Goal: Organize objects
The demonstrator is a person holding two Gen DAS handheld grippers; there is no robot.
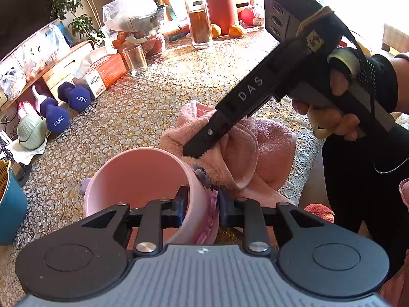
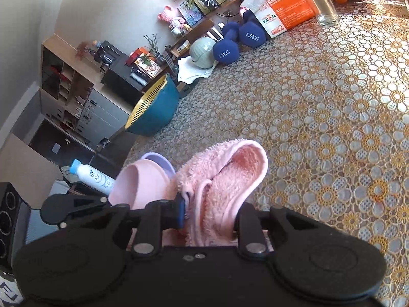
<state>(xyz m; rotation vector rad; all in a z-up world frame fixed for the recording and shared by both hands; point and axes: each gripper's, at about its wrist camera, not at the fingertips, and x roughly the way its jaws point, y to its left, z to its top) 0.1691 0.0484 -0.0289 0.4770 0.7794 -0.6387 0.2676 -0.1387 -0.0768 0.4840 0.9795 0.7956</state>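
Note:
A pink cup (image 1: 138,179) is tilted over the table, its mouth facing the left wrist camera. My left gripper (image 1: 202,207) is shut on the cup's rim wall. A pink fluffy towel (image 1: 245,151) lies bunched to the right of the cup. My right gripper (image 1: 194,151) comes in from the upper right and is shut on a fold of the towel beside the cup's rim. In the right wrist view the towel (image 2: 225,179) fills the right gripper (image 2: 209,217), with the pink cup (image 2: 140,181) just to its left.
The table carries a floral lace cloth (image 1: 143,112). Two blue dumbbells (image 1: 64,107), an orange and white box (image 1: 104,74), an empty glass (image 1: 135,58), a tall glass of brown drink (image 1: 200,25) and a teal bowl (image 2: 156,110) stand on it. A white bottle (image 2: 92,176) is off its edge.

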